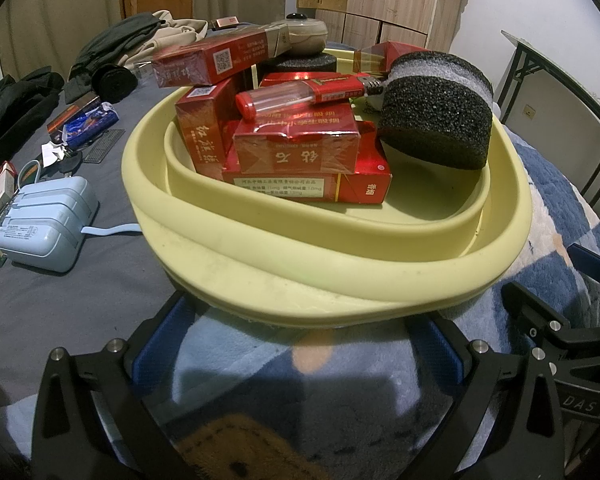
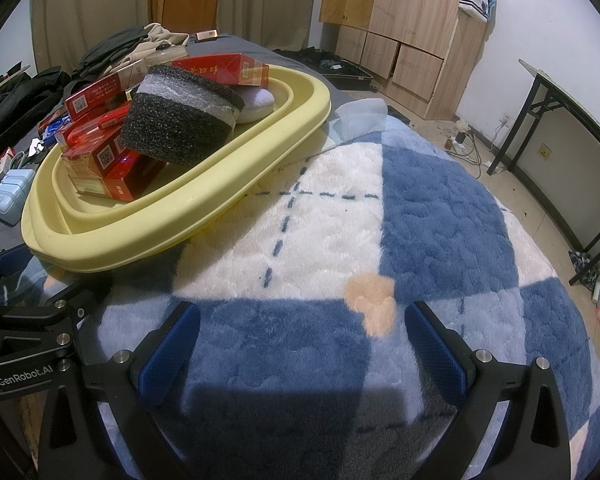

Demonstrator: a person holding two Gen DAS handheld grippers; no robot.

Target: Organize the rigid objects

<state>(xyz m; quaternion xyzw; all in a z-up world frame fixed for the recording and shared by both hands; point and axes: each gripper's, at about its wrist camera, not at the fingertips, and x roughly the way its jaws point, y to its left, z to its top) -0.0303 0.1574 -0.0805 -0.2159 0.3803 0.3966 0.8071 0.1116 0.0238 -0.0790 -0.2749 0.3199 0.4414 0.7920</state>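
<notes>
Bedding fills both views: a grey sheet and a blue-and-white checked blanket (image 2: pixel 340 216). From the left wrist, the yellow basin (image 1: pixel 204 240) sits mid-frame, heaped with red cigarette packs (image 1: pixel 300 152), a red lighter (image 1: pixel 300 94) and a black foam block (image 1: pixel 436 116) — gathered there, it seems, as the collecting spot. A blue power adapter (image 1: pixel 46 224) lies outside at left. The left gripper (image 1: pixel 296 344), jaws spread, faces the basin's near rim.

From the right wrist, the basin sits upper left; the right gripper (image 2: pixel 302 344) hovers over bare blanket, jaws apart and empty — probably idle.
</notes>
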